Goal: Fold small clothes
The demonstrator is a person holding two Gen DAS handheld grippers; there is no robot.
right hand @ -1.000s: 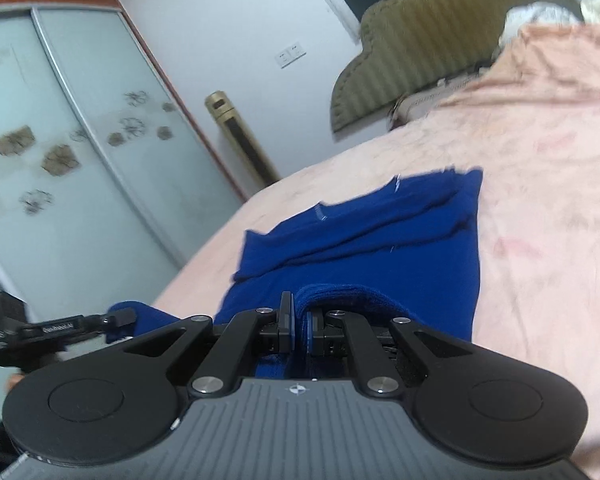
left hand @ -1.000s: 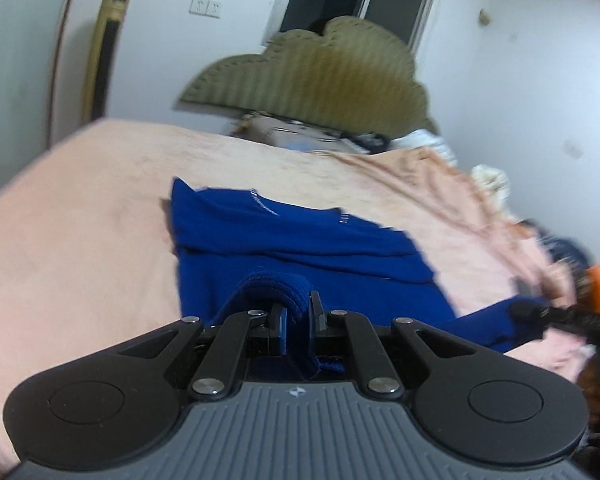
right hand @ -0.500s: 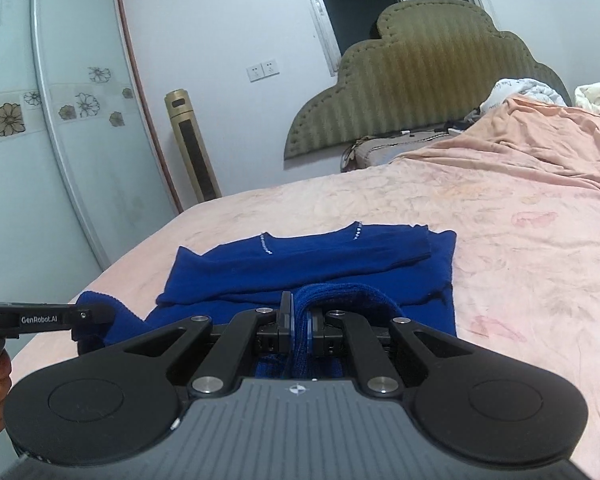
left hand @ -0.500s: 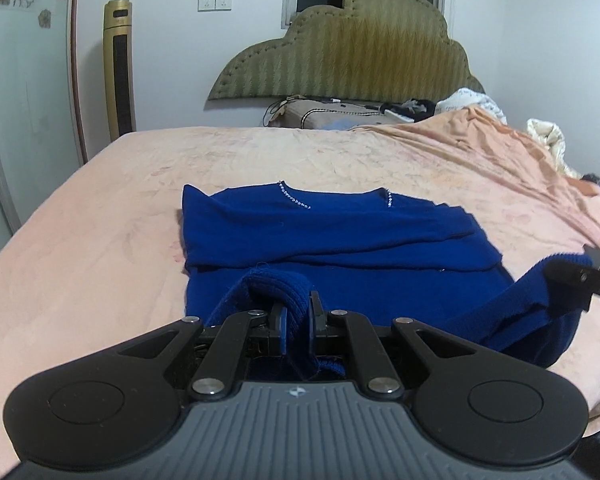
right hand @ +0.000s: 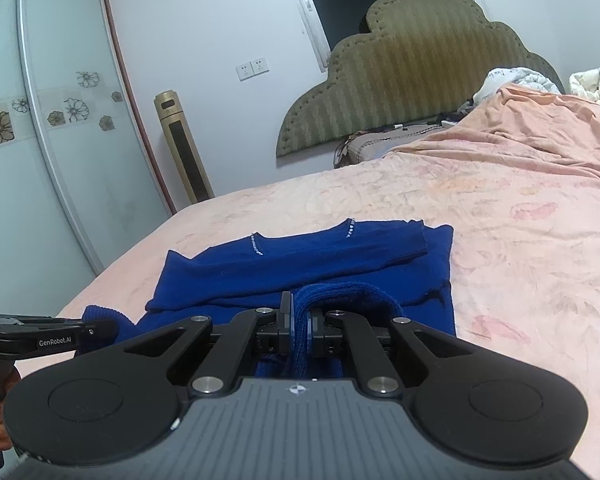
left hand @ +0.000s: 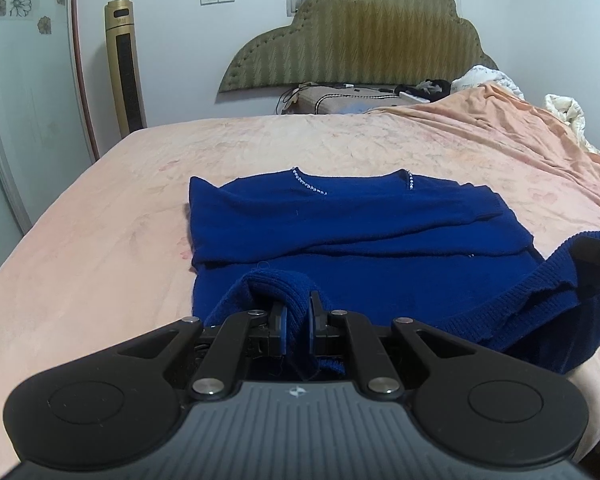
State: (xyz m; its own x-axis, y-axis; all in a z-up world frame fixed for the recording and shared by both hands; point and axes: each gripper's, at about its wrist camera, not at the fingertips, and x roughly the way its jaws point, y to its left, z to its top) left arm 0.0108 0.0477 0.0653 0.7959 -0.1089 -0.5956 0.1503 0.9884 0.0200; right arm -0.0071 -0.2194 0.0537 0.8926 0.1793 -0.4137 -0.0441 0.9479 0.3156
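On the pink bed [left hand: 100, 208], both claws, left [left hand: 298, 320] and right [right hand: 299, 322], stay clamped on the blue sweater's [left hand: 360, 232] hem, now squared to the headboard [left hand: 356, 40]

One sweater, two grippers, one bed.
One blue sweater [left hand: 360, 232] lies ahead of the left gripper [left hand: 298, 320] and right gripper [right hand: 298, 320]; beyond stand one bed [left hand: 100, 240], one headboard [left hand: 360, 32], one tower fan [left hand: 126, 68].
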